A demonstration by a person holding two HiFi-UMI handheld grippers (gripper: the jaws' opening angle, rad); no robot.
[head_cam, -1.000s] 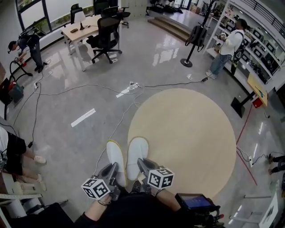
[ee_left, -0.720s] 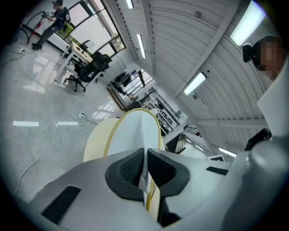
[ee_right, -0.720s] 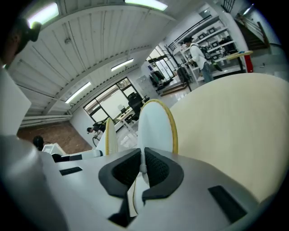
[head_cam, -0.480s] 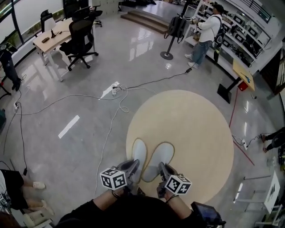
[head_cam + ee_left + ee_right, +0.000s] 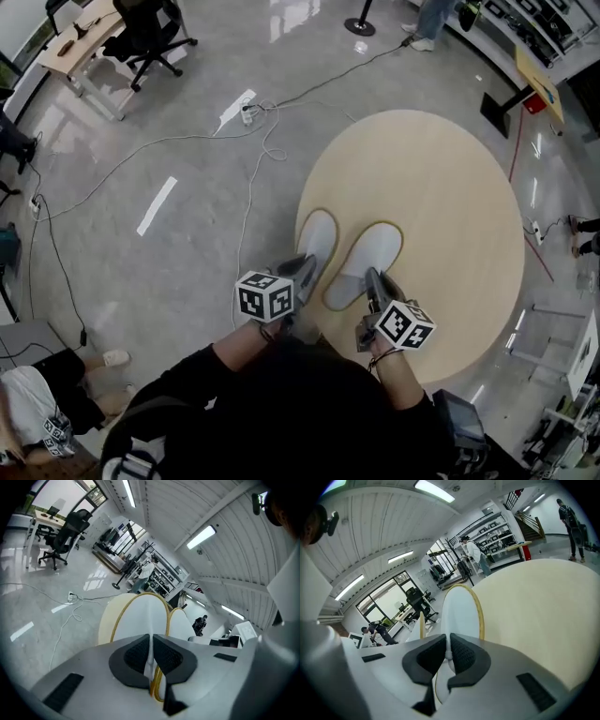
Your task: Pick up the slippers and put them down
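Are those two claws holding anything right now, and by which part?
Yes. The left gripper pinches the left slipper, the right gripper the right slipper, each with jaws shut on its near-end edge.

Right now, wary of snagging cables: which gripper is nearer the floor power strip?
Left. Left gripper sits at the mat edge toward the power strip; right gripper farther across the mat.

No lettering, label or number can be read anywhere.

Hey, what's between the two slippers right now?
Only a narrow bare strip of the round beige mat shows between the left slipper and the right slipper, seen in the head view.
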